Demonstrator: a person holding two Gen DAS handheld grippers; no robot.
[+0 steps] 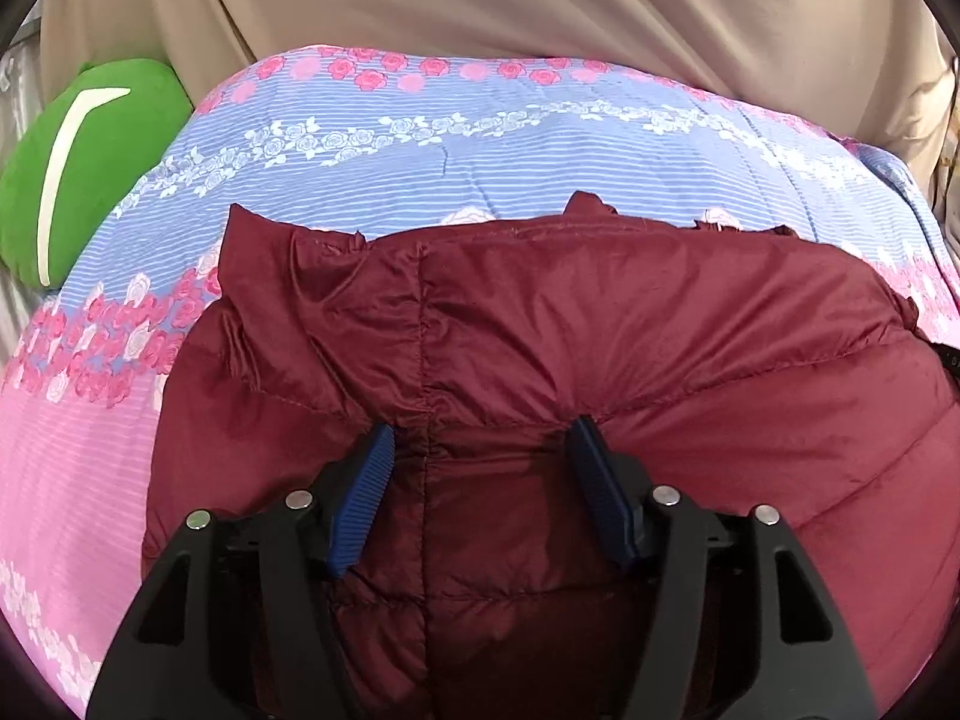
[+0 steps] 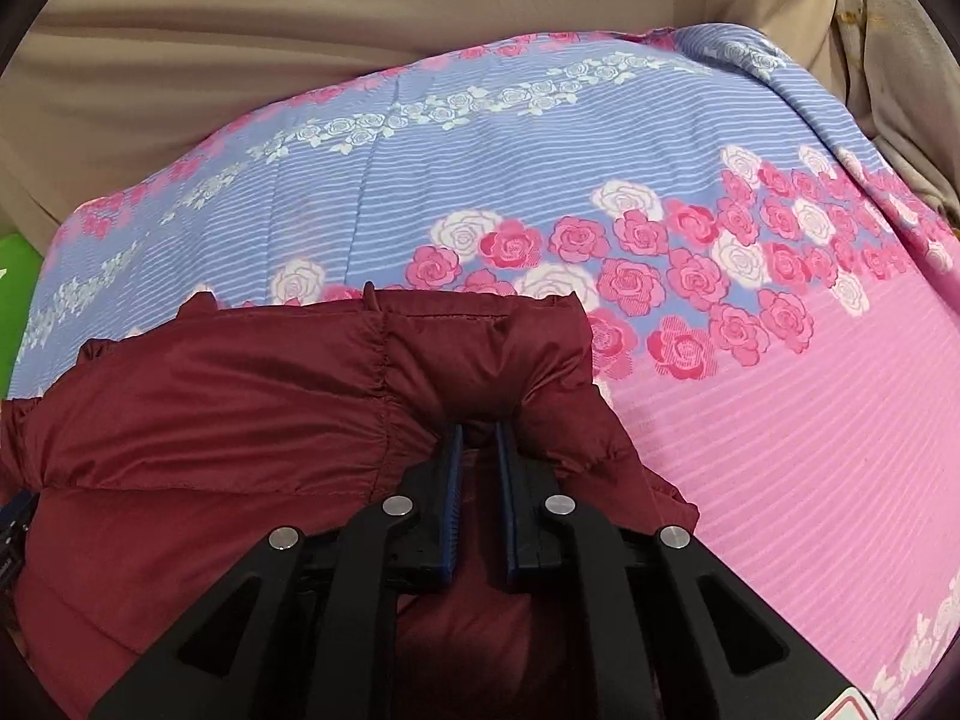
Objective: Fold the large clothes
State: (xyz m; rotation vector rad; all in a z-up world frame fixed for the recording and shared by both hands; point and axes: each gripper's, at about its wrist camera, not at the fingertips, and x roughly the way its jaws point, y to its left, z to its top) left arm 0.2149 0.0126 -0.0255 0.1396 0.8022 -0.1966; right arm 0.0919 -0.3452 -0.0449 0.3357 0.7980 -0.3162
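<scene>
A dark red puffer jacket (image 1: 600, 324) lies on a floral quilt (image 1: 420, 168), its far edge bunched and folded. My left gripper (image 1: 480, 438) is open, its blue pads (image 1: 363, 498) resting on the jacket's stitched panel with fabric between them. In the right wrist view the jacket (image 2: 240, 384) fills the lower left. My right gripper (image 2: 479, 438) is shut on a bunched fold of the jacket near its right corner, the blue pads (image 2: 451, 504) close together with fabric pinched between them.
The blue and pink rose-print quilt (image 2: 720, 360) covers the bed. A green cushion (image 1: 90, 162) lies at the far left. Beige fabric (image 1: 540, 12) hangs behind the bed.
</scene>
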